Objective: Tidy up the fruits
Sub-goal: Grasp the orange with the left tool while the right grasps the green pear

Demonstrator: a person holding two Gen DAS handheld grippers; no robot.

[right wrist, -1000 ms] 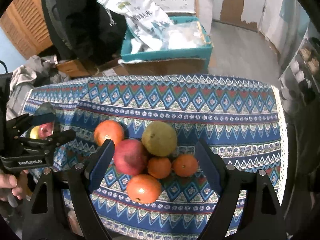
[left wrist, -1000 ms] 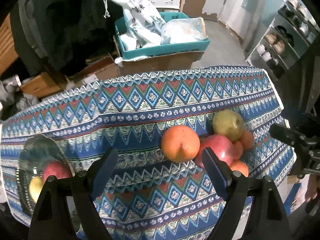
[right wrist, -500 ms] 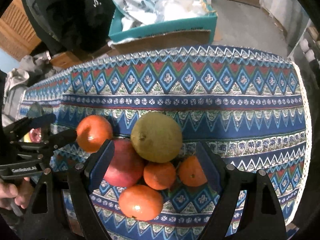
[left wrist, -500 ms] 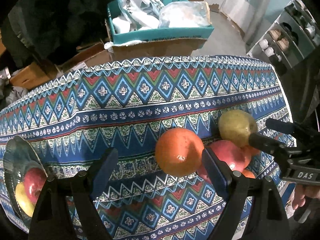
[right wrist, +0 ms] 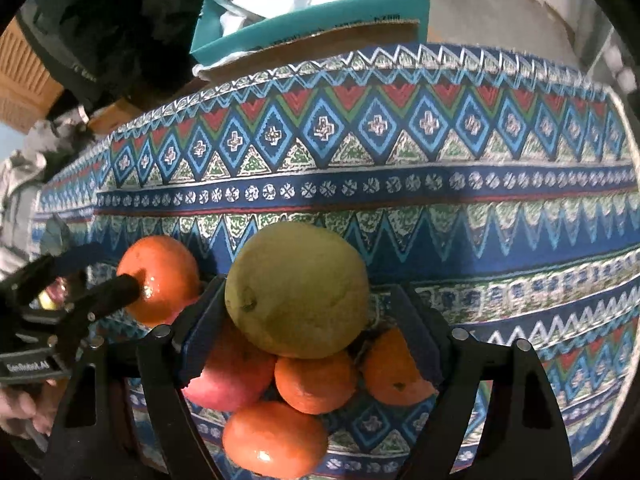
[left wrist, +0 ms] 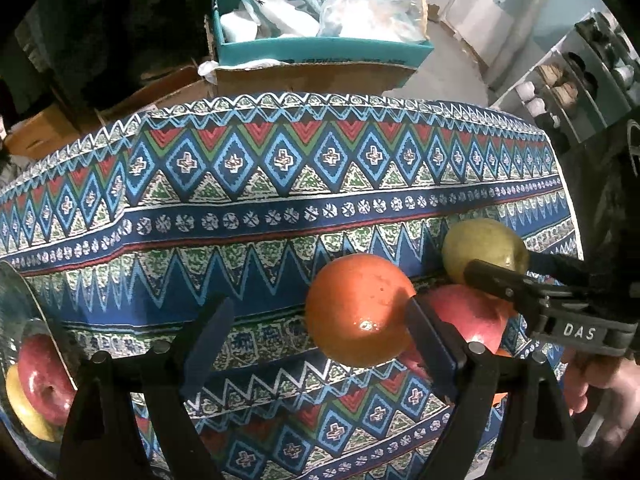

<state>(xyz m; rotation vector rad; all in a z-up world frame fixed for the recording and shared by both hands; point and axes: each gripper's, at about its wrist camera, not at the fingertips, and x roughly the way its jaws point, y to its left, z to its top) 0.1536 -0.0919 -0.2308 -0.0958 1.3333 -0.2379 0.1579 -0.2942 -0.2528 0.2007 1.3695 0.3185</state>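
Observation:
A pile of fruit lies on the patterned tablecloth. My left gripper is open, with a large orange just inside its right finger. A red apple and a yellow-green pear lie behind it. My right gripper is open, its fingers on either side of the pear. Below the pear are the red apple and three small oranges. The large orange sits to the left, at the left gripper's fingertips.
A glass plate at the table's left edge holds a red apple and a yellow fruit. A teal box of bags on cardboard stands behind the table. Shelves stand at the right.
Both grippers have moved forward and down toward the fruit pile. The large orange now sits between the left fingers and the pear between the right fingers. Both stay open.

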